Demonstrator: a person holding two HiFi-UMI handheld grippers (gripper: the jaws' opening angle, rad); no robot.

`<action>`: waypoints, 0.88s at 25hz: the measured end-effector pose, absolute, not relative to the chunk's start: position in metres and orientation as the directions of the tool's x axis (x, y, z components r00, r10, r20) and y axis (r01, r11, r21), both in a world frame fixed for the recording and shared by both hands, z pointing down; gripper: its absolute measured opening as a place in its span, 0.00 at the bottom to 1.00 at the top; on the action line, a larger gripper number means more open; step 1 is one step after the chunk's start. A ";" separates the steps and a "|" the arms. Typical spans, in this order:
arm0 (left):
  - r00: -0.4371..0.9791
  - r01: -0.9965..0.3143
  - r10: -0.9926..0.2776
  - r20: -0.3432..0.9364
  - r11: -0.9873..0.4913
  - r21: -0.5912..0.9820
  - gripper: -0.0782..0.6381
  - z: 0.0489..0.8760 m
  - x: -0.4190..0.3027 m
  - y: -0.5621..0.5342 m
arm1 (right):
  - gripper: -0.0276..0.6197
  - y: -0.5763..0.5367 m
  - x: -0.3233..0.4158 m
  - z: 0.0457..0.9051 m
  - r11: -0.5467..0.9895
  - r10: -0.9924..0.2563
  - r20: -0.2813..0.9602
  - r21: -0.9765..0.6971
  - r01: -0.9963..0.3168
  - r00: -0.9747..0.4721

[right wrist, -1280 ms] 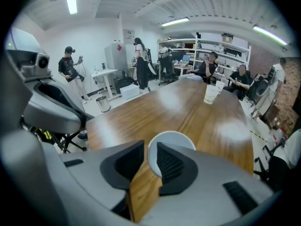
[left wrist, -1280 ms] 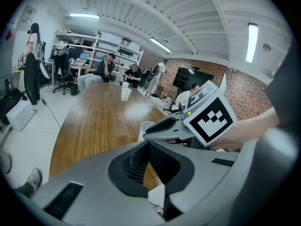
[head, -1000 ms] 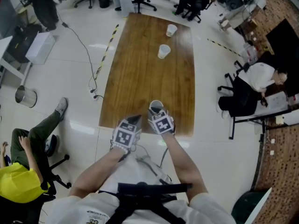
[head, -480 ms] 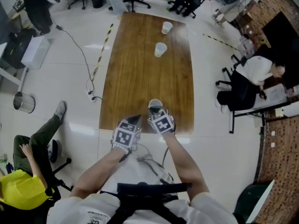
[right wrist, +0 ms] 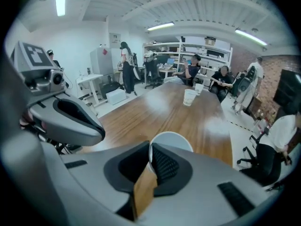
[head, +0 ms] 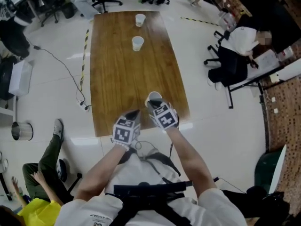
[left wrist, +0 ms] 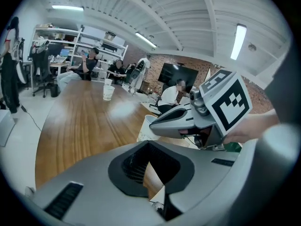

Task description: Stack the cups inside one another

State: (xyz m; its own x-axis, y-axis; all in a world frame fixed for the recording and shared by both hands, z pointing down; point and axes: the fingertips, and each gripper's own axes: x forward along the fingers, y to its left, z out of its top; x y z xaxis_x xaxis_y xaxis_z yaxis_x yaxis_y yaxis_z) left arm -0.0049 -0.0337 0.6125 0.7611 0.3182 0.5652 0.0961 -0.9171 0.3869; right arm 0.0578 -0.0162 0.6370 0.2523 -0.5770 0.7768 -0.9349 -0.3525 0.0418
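Wooden table (head: pixel 122 79) — right gripper (right wrist: pixel 149 160) just closed on cup (right wrist: pixel 172 139).

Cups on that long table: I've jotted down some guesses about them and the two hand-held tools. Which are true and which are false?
1. Three cups show at the wooden table. True: the near cup, the middle cup and the farthest cup.
2. The right tool grips the near cup by its rim. True. Its jaws have just been closing, with the cup's wall between them.
3. The left tool holds a cup as well. False: nothing is between its jaws.
4. The middle cup and the farthest cup are already stacked. False: they stand apart, one behind the other.
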 end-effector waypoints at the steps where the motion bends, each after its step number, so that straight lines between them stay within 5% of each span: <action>1: 0.756 0.119 0.334 0.563 -0.916 0.383 0.10 0.611 0.000 -0.030 | 0.08 -0.011 0.062 0.630 -0.376 -0.579 0.768 0.045 -0.926 0.273; 13: 0.711 0.325 0.484 0.510 -0.869 0.373 0.10 0.577 0.047 0.031 | 0.08 0.078 0.101 0.571 -0.601 -0.566 0.681 0.045 -0.798 0.464; 22: 0.728 0.302 0.467 0.502 -0.875 0.378 0.10 0.561 0.079 0.067 | 0.08 0.119 0.130 0.540 -0.600 -0.611 0.631 0.023 -0.799 0.478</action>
State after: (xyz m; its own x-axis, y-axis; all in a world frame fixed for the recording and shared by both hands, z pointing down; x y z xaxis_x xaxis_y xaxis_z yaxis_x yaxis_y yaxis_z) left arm 0.0785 0.0665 0.5613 0.7279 0.4675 0.5016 0.3019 -0.8753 0.3777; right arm 0.1296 0.1192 0.5405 0.4776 -0.6114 0.6310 -0.7995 -0.6002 0.0235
